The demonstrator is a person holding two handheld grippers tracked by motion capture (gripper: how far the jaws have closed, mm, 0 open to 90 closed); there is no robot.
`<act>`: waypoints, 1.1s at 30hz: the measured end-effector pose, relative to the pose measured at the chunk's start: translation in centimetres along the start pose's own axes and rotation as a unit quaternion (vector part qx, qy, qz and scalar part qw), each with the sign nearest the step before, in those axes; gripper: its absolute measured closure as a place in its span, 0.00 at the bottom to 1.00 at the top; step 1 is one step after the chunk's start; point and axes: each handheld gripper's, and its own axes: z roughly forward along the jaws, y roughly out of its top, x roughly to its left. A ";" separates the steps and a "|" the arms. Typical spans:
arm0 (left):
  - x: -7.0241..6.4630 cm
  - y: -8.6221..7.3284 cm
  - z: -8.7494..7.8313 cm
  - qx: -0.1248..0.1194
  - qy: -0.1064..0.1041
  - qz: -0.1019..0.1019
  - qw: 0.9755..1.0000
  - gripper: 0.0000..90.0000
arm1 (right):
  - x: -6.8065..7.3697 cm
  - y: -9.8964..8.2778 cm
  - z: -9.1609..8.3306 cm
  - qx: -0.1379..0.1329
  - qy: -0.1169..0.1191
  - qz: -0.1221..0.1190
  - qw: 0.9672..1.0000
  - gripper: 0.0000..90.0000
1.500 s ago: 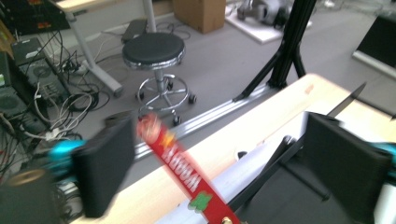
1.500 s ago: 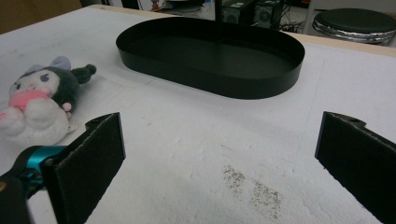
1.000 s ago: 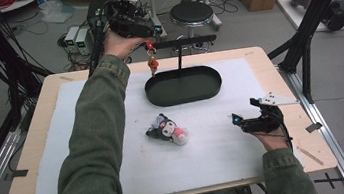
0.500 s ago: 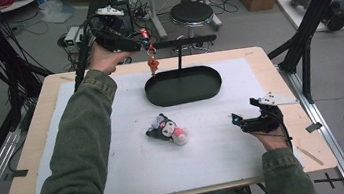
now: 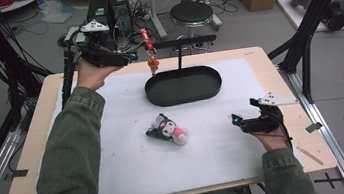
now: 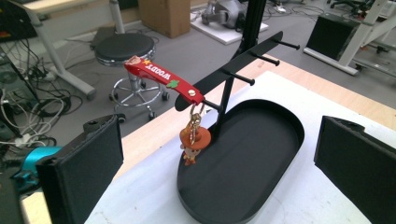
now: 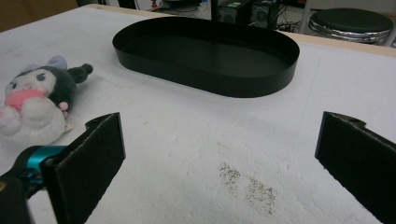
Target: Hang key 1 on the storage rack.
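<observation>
My left gripper (image 5: 130, 58) is held up over the far left corner of the surface, its fingers (image 6: 81, 170) spread wide with nothing between them. In the left gripper view, the red keychain strap (image 6: 163, 80) lies straight ahead at twelve o'clock, draped over the end peg of the black hanger stand (image 6: 252, 53). From its metal ring a small orange figure charm (image 6: 194, 140) dangles just above the near rim of the black oval tray (image 6: 261, 196). The stand's post rises from inside that tray and its bar carries several short pegs.

My right gripper (image 5: 244, 123) rests low near the right edge of the surface, at about four o'clock from the tray in the high view. Its fingers (image 7: 93, 158) are also wide apart and hold nothing. In the right gripper view, bare white mat (image 7: 210, 154) with a patch of dark specks lies between them. The black oval tray sits at twelve o'clock beyond them, and the plush toy (image 7: 37, 105), dark with a white and pink face, lies at ten o'clock, well apart from the fingers.

In the high view the plush toy lies on its side on the mat at roughly six o'clock from the tray, between my two forearms. The mat covers most of the wooden surface (image 5: 40, 144). Past the far edge a round black stool (image 5: 191, 11) stands on the floor among cables.
</observation>
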 end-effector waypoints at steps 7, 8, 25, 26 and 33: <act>0.5 -2.2 -1.8 0.017 0.000 -0.010 1.000 0.03 | 0.1 0.0 0.0 0.003 0.000 0.001 1.000 0.01; 0.7 -2.6 -2.1 0.018 0.003 -0.011 1.000 0.03 | 0.1 0.0 0.0 0.002 -0.001 0.000 1.000 0.01; 2.6 -9.0 -7.8 -0.006 0.038 -0.049 0.998 0.03 | 0.2 -0.1 0.1 0.007 -0.005 -0.003 1.000 0.01; 2.5 -9.3 -8.0 -0.006 0.041 -0.047 0.998 0.03 | 0.2 -0.1 0.1 0.007 -0.004 -0.003 1.000 0.01; 2.4 -11.7 -9.4 -0.005 0.051 -0.052 0.997 0.03 | 0.3 -0.1 0.2 0.008 -0.002 -0.004 1.000 0.01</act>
